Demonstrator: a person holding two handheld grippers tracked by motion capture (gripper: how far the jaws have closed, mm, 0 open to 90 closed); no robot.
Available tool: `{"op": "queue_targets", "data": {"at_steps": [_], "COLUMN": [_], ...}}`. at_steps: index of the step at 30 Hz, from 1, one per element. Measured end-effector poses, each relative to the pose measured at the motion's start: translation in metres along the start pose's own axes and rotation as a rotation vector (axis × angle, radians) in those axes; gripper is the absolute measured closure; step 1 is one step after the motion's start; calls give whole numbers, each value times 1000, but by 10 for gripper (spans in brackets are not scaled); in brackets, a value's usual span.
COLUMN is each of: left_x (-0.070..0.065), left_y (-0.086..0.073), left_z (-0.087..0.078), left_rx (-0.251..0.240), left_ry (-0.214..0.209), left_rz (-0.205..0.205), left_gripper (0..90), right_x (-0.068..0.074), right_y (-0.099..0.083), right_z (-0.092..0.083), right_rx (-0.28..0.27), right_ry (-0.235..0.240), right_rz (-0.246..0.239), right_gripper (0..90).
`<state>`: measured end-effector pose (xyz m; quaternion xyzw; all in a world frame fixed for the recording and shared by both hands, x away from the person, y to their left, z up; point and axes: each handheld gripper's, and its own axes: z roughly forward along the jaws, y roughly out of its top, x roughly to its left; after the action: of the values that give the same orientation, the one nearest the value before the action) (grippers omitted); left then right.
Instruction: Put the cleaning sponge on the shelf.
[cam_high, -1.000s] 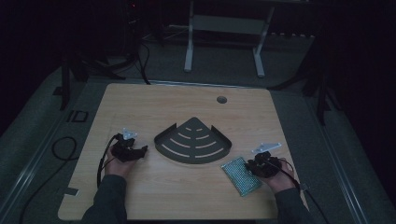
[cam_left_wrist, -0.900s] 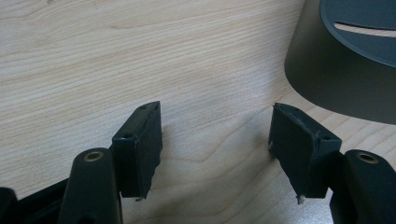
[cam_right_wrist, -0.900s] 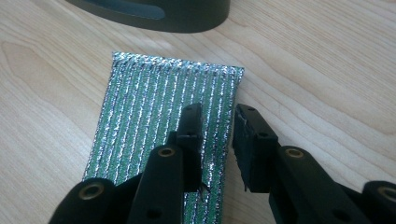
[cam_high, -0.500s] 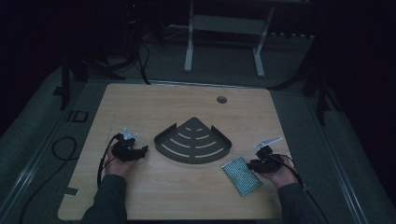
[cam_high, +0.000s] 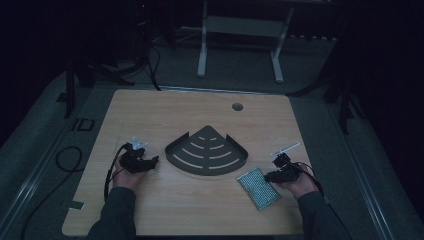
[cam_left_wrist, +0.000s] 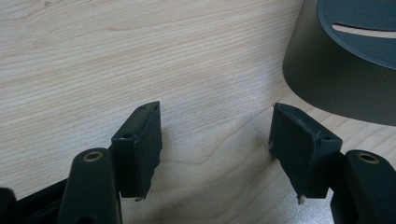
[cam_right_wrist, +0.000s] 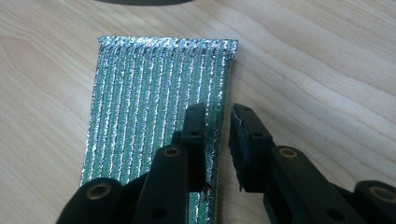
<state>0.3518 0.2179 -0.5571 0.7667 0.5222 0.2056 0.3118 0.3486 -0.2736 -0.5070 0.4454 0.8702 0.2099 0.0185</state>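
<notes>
The right gripper (cam_right_wrist: 215, 140) sits low over the long edge of the shiny green pad (cam_right_wrist: 154, 116), near the table's (cam_high: 150, 110) front right corner; its jaws are narrowed to a slim gap astride that edge, apparently lined up to pinch it. The left gripper (cam_left_wrist: 215, 144) rests wide and empty beside the dark slotted tray (cam_high: 207, 152) at mid-table, probably waiting.

A dim room is lying in near darkness, with only the light wooden bench (cam_high: 150, 110) catching any brightness at the centre of the frame. Grey carpeted floor (cam_high: 240, 65) is spreading around it. A white-legged table frame (cam_high: 240, 30) is standing at upper centre. Black cables (cam_high: 65, 160) are trailing across the floor at left.
</notes>
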Motion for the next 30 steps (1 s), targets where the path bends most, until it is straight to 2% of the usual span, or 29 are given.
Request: {"op": "queue_targets", "data": {"at_steps": [5, 11, 14, 24, 30], "left_x": [0, 0, 0, 0, 0], "left_y": [0, 0, 0, 0, 0], "left_z": [0, 0, 0, 0, 1], "left_rx": [-1, 0, 0, 0, -1], "left_ry": [-1, -1, -1, 0, -2], "left_rz": [0, 1, 1, 0, 0], "left_gripper": [354, 354, 354, 352, 349], "right_x": [-1, -6, -7, -5, 0], "right_y": [3, 5, 6, 13, 17], "right_z": [3, 6, 7, 9, 8], "right_rx": [59, 90, 99, 156, 180], "right_ry": [5, 40, 50, 50, 20], "right_rz": [-4, 27, 22, 13, -25], "right_gripper": [750, 752, 761, 820, 890]}}
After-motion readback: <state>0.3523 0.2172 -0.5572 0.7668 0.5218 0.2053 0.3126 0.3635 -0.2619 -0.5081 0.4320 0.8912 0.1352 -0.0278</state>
